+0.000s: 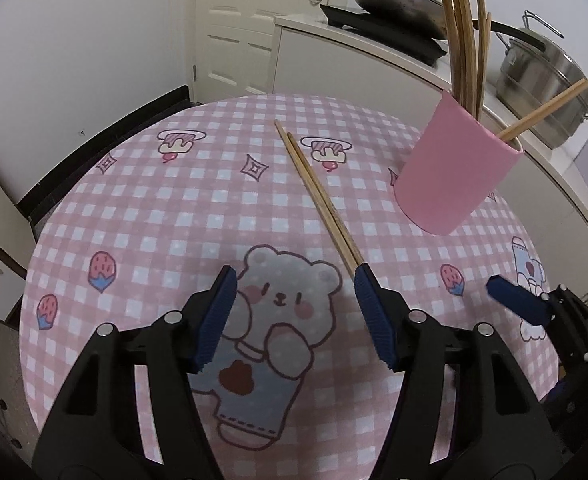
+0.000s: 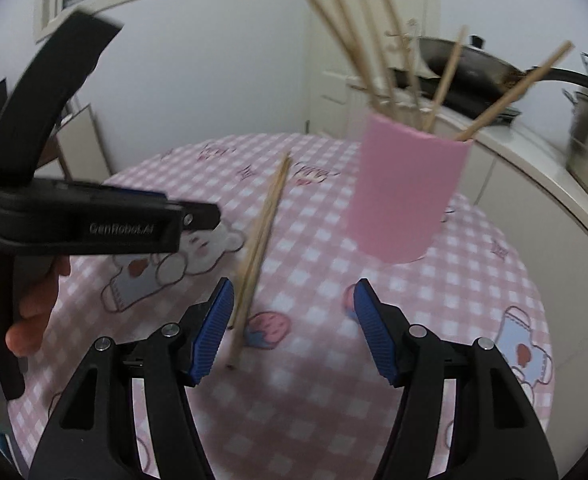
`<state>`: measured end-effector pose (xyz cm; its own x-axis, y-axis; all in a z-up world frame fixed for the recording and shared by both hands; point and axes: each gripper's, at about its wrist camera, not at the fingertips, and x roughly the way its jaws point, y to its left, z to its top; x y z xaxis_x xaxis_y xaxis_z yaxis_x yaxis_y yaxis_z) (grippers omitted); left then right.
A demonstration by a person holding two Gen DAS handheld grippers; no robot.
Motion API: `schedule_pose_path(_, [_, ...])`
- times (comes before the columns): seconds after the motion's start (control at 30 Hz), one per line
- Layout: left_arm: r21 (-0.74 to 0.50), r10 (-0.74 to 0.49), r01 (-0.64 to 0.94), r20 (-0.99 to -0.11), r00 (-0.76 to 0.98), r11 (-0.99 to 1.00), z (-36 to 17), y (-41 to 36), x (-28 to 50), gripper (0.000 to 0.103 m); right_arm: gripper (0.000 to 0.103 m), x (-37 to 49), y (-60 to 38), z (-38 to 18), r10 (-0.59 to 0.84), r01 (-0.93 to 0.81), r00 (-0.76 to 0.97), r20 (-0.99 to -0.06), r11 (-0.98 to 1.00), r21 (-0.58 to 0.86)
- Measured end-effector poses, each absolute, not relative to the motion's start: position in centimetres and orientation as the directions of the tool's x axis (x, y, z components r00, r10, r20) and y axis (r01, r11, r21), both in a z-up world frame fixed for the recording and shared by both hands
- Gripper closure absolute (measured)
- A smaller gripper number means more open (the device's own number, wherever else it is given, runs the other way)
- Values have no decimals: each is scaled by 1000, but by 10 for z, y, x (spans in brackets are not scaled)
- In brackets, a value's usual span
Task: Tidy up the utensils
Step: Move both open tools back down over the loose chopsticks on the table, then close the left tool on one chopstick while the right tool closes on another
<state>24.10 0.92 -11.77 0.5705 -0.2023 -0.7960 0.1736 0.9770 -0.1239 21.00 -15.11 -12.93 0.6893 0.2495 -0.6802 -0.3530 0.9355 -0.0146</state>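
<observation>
Two loose chopsticks (image 1: 318,200) lie side by side on the checked worktop (image 1: 134,208), left of the pink holder (image 1: 454,176) that already has several chopsticks standing in it. The left claw (image 1: 296,312) hovers partly open and empty, its right pad at the pair's near ends. The right claw (image 2: 290,328), equally parted and empty, hangs just right of them. A pinch could catch only one stick or roll the pair apart; a careless reach could tip the holder.

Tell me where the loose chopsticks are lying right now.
The loose chopsticks lie side by side on the tablecloth, left of the pink cup. In the left wrist view their near ends reach the left gripper's right finger.
</observation>
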Motion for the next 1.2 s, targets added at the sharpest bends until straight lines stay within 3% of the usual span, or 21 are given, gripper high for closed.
schedule_pose_path(0.13, [-133, -208, 172, -800, 563, 976, -119, 12, 242, 42, 61, 214, -137, -137, 254, -397, 639, -726, 918, -28])
schedule_pose_path(0.3, [-141, -218, 179, -804, 553, 974, -122, 10, 243, 42, 74, 220, -131, -149, 229, -410, 588, -776, 911, -41])
schedule_pose_path(0.43, [-150, -229, 186, -808, 543, 971, -124, 7, 245, 42, 96, 221, -131, -149, 243, -423, 574, -782, 906, -29])
schedule_pose_path(0.63, [-164, -242, 193, -820, 518, 967, -130, -1, 250, 42, 96, 228, -141, -152, 198, -381, 571, -797, 923, -44])
schedule_pose_path(0.87, [-154, -227, 182, -829, 512, 971, -132, -5, 255, 42, 96, 225, -161, -139, 293, -360, 578, -762, 929, 83])
schedule_pose_path(1.07, [-148, -224, 188, -839, 495, 971, -136, -14, 260, 42, 96, 225, -152, -140, 279, -370, 570, -772, 927, 62])
schedule_pose_path(1.1, [-156, -228, 184, -843, 488, 970, -138, -16, 262, 43, 96, 226, -153, -142, 280, -369, 567, -774, 927, 65])
schedule_pose_path(1.2, [-118, -200, 192, -844, 498, 974, -140, -21, 263, 63, 95, 225, -154, -144, 277, -365, 566, -777, 929, 66])
